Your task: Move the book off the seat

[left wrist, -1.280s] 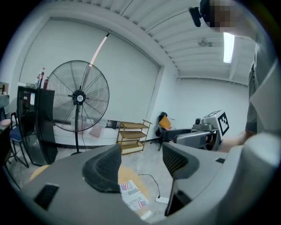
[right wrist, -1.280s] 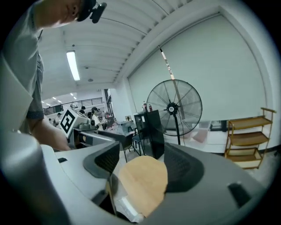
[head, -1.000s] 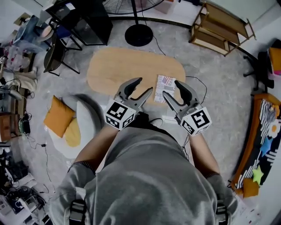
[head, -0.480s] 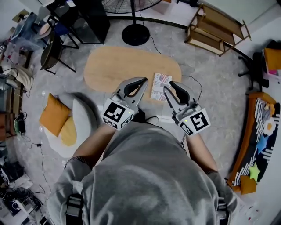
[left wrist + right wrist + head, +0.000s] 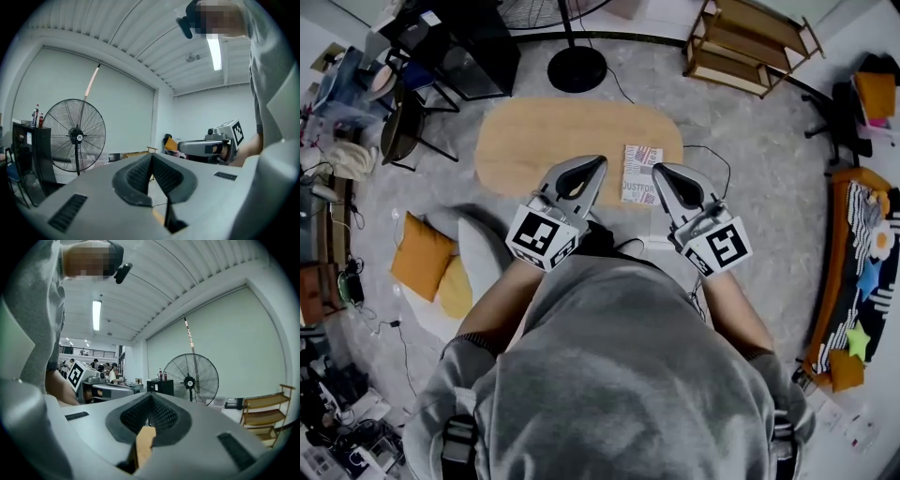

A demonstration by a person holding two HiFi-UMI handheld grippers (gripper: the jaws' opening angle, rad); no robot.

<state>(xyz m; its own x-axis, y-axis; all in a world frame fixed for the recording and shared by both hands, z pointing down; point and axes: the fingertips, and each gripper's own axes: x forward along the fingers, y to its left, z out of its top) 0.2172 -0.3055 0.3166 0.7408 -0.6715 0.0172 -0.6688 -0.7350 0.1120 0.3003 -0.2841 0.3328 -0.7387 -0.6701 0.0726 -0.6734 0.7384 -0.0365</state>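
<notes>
The book (image 5: 641,173), pale with red print on its cover, lies flat on the right end of the oval wooden table (image 5: 553,141) in the head view. My left gripper (image 5: 598,161) is held level in front of my chest, and its tip shows over the table's near edge just left of the book. My right gripper (image 5: 657,171) is level too, its tip just right of the book's near corner. Both have just closed and are shut, with nothing between the jaws. The left gripper view shows its own closed pads (image 5: 151,157) and the right gripper (image 5: 183,146) alongside. The right gripper (image 5: 151,396) is empty.
A standing fan (image 5: 577,67) and a black cabinet (image 5: 478,47) stand beyond the table, with a wooden shelf (image 5: 750,42) at the back right. A white seat with orange cushions (image 5: 427,253) is on the floor to the left. A dark chair (image 5: 403,122) and a sofa (image 5: 853,272) flank the room.
Both grippers' jaws went from wide open to closed with nothing in them. Both hands rose a little and drew closer to the table's near edge.
</notes>
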